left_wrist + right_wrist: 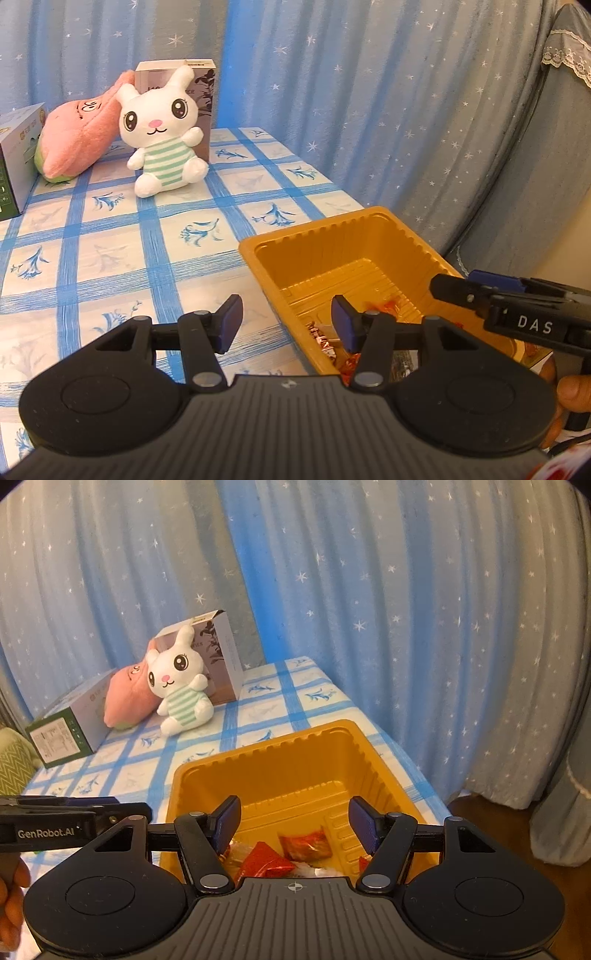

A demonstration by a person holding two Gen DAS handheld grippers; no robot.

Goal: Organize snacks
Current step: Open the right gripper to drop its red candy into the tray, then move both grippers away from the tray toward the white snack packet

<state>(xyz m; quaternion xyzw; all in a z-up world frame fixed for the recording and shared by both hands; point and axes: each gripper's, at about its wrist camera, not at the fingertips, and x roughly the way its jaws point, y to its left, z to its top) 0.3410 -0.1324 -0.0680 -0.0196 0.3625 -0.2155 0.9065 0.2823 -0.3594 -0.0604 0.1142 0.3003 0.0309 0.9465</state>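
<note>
A table draped in a white cloth [110, 258] crossed with blue bands and printed with blue flowers fills the ground ahead of both tools, and behind it hangs a blue curtain [369, 92] scattered with small white stars. To the right of the left gripper, past the table edge, a grey cover trimmed with white lace [565, 62] drapes over some piece of furniture.

The left gripper [286, 325] hangs over the near part of the cloth with its blue pads apart and nothing between them; its right finger stands in front of the near left corner of a gold plastic tray [332, 236]. The right gripper [293, 825] hovers over the near end of the same tray, jaws wide and empty. Below and between its fingers lie the wrapped snacks [306, 845], red and orange packets with some clear and silvery wrappers, all on the tray floor at the near end; the far end of the tray is bare.

Far ahead and to the left of both tools, at the back of the table, a white plush rabbit [162, 129] in a green-striped shirt sits against an upright grey carton [201, 99]. A pink plush [81, 136] leans beside it, next to a lying box [70, 727] with a green end.
</note>
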